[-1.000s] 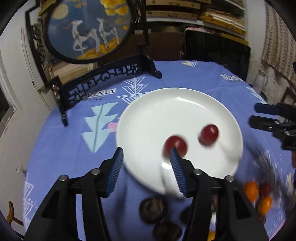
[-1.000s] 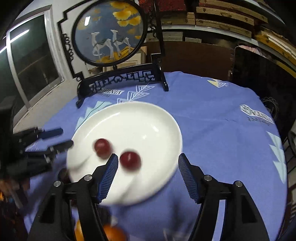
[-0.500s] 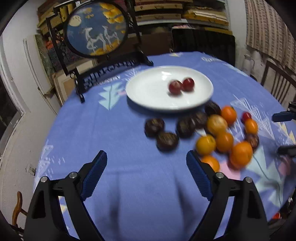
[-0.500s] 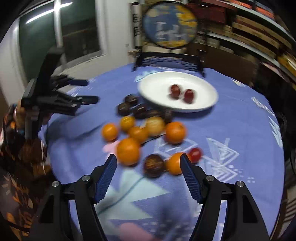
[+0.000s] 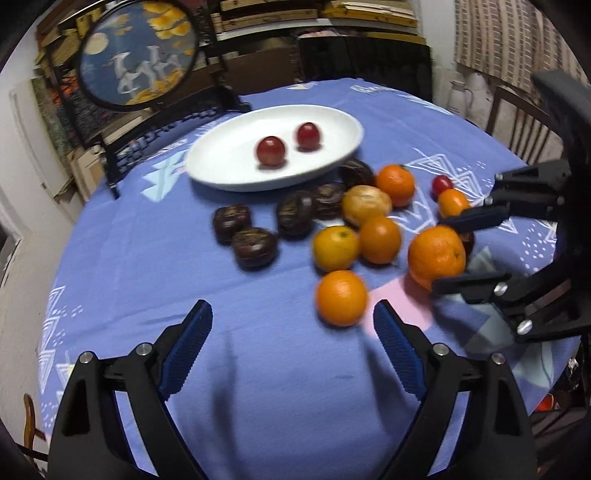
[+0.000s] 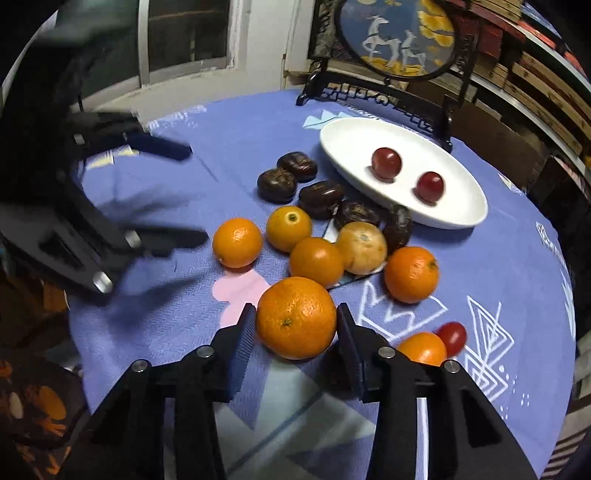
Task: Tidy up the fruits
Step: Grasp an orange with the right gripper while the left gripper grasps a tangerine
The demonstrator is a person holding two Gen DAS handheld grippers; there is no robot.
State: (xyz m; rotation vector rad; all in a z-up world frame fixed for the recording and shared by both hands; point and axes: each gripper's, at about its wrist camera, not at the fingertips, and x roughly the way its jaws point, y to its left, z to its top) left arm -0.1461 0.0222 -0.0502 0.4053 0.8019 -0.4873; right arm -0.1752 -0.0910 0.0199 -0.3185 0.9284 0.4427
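A white plate holds two red fruits. Several oranges and dark brown fruits lie in a cluster on the blue tablecloth beside it. My right gripper is open, its jaws on either side of the largest orange, which rests on the cloth. My left gripper is open and empty above the cloth, with a smaller orange just ahead of its right finger. A small red fruit and a small orange lie right of the right gripper.
A round painted screen on a black stand stands behind the plate. Shelves and a chair surround the round table. The left gripper shows in the right wrist view; the right gripper shows in the left wrist view.
Both grippers have pulled back from over the plate toward the near side of the table. The right gripper has come down around the largest orange. The left gripper stays open.
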